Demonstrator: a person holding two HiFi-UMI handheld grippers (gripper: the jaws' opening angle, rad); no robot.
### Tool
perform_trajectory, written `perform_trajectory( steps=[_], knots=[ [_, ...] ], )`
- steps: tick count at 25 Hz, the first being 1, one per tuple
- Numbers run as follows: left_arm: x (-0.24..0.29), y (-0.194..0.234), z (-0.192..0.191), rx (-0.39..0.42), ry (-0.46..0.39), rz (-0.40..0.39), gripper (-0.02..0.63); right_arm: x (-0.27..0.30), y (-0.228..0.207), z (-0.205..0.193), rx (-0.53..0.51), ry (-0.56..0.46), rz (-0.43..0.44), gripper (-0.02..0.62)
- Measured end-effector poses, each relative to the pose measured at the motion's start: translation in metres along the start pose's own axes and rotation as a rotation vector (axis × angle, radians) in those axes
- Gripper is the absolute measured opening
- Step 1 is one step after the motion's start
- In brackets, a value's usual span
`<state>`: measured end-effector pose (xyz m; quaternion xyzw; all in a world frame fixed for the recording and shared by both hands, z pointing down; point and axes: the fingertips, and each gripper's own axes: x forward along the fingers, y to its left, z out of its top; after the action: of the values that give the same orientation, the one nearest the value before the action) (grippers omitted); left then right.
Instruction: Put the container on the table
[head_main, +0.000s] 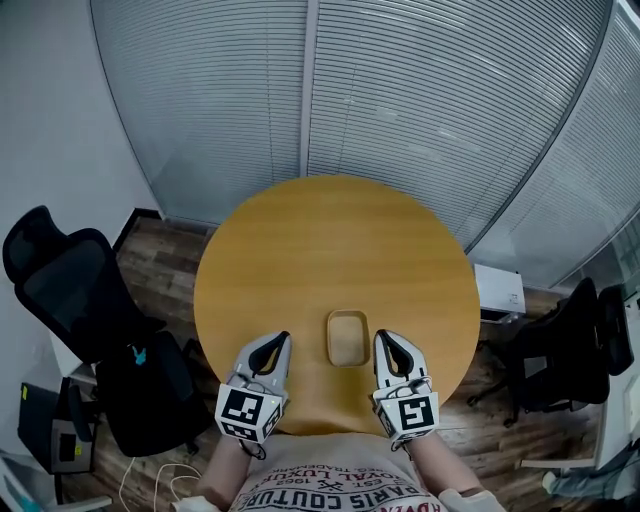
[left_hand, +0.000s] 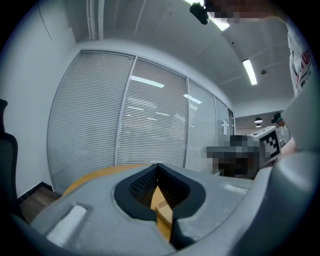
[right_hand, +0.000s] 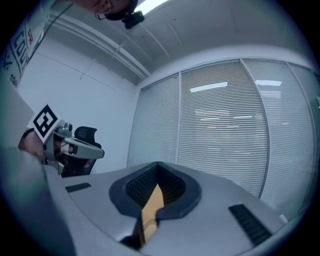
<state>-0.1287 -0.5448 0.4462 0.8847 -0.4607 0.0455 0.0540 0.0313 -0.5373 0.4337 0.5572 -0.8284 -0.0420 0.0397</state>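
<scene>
Task looks done: the container, a small tan tray, sits flat on the round wooden tabletop near the person's edge. Nothing is touching it. The left gripper is just beside it on one side and the right gripper on the other. Both are clenched with jaws together and nothing between them, both clear of the container, hovering over the near rim. Judging by this, nothing is left except pulling the hands away.

Around: a black office chair at the left, a second black chair at the right, and a white box on the floor behind the tabletop's right edge. Blinds cover the glass wall beyond, and cables lie on the wood floor. The rest of the tabletop is bare, so nothing stands in the way.
</scene>
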Motion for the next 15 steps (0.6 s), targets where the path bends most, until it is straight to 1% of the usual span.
perform_trajectory(
  steps=[2, 5, 9, 15],
  knots=[
    [-0.002, -0.001, 0.001, 0.004, -0.004, 0.004, 0.006, -0.004, -0.002, 0.001, 0.027, -0.007, 0.004, 0.008],
    [-0.004, -0.001, 0.003, 0.010, -0.008, 0.008, 0.006, -0.007, -0.006, -0.002, 0.049, 0.010, 0.000, 0.008],
    [-0.005, -0.001, 0.006, 0.019, -0.013, 0.014, 0.006, -0.008, -0.008, -0.006, 0.053, 0.034, 0.000, 0.008],
    [-0.002, -0.002, 0.005, 0.026, 0.004, 0.012, 0.006, -0.010, -0.009, -0.013, 0.057, 0.063, 0.015, 0.006]
  ],
)
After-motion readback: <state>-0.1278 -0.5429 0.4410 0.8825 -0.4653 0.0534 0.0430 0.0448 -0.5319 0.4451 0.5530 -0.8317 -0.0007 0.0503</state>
